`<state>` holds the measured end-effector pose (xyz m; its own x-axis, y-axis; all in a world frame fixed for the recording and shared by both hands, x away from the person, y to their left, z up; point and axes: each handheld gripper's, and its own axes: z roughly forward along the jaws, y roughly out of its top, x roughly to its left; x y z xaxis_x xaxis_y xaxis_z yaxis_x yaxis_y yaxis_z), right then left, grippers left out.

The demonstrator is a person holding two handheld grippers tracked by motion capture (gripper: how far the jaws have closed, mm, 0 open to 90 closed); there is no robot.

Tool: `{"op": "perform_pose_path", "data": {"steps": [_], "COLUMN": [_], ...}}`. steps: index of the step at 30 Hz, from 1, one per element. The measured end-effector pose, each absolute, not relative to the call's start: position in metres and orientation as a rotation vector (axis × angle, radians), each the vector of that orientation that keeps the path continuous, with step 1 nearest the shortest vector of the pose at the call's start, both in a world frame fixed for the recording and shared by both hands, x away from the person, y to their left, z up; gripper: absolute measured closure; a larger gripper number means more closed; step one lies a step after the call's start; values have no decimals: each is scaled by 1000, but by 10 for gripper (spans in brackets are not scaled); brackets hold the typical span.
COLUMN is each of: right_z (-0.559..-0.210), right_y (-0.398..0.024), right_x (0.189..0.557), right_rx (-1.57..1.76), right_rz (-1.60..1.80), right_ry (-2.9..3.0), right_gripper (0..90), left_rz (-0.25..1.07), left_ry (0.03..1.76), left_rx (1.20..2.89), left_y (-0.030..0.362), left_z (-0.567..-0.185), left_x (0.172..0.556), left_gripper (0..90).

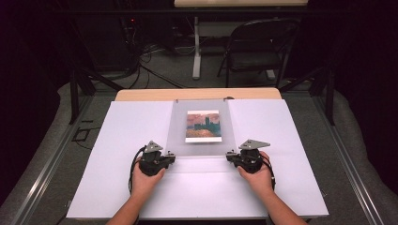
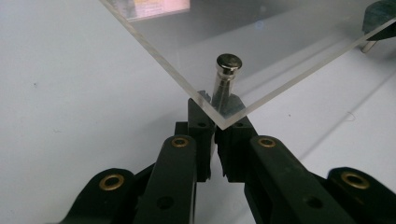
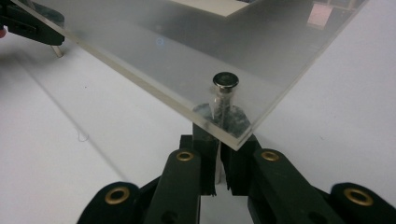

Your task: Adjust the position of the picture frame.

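The clear acrylic panel (image 1: pixel 202 126), raised off the counter (image 1: pixel 117 140) at its near edge, is supported by two metal pins (image 2: pixel 228 74); each pin is clamped by the left tongs (image 2: pixel 215 122) and right tongs (image 3: pixel 219 135), keeping the panel level.

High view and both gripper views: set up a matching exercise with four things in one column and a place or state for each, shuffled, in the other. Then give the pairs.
Things:
1. left hand-held gripper
2. right hand-held gripper
3. picture
4. folding chair

Places or states:
A. on the floor beyond the table
B. shut on the metal pin at the clear sheet's near right corner
C. lying under the clear sheet
D. shut on the metal pin at the sheet's near left corner

Pairs: 1-D, 2-B, 3-C, 4-A
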<state>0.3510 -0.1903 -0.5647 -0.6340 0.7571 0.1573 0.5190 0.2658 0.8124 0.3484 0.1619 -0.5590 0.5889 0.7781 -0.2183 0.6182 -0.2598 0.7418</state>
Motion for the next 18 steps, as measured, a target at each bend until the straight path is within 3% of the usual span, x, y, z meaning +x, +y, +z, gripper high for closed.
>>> {"op": "perform_pose_path", "data": {"steps": [3, 6, 11, 18], "right_z": [-566, -564, -558, -547], "right_y": [-191, -189, -186, -192], "right_x": [352, 349, 339, 319], "right_rx": [1205, 1176, 1149, 1111], "right_rz": [1317, 1293, 1274, 1177], "right_ry": [2283, 2293, 2300, 2329], "right_gripper": [798, 690, 534, 432], "left_rz": [213, 209, 222, 220], "left_ry": [1136, 1136, 1148, 1100], "left_rx": [1947, 1942, 1934, 1922], "left_y": [163, 164, 164, 171], "left_z": [-559, -559, -557, -548], "left_x": [348, 347, 339, 321], "left_gripper": [827, 767, 590, 438]}}
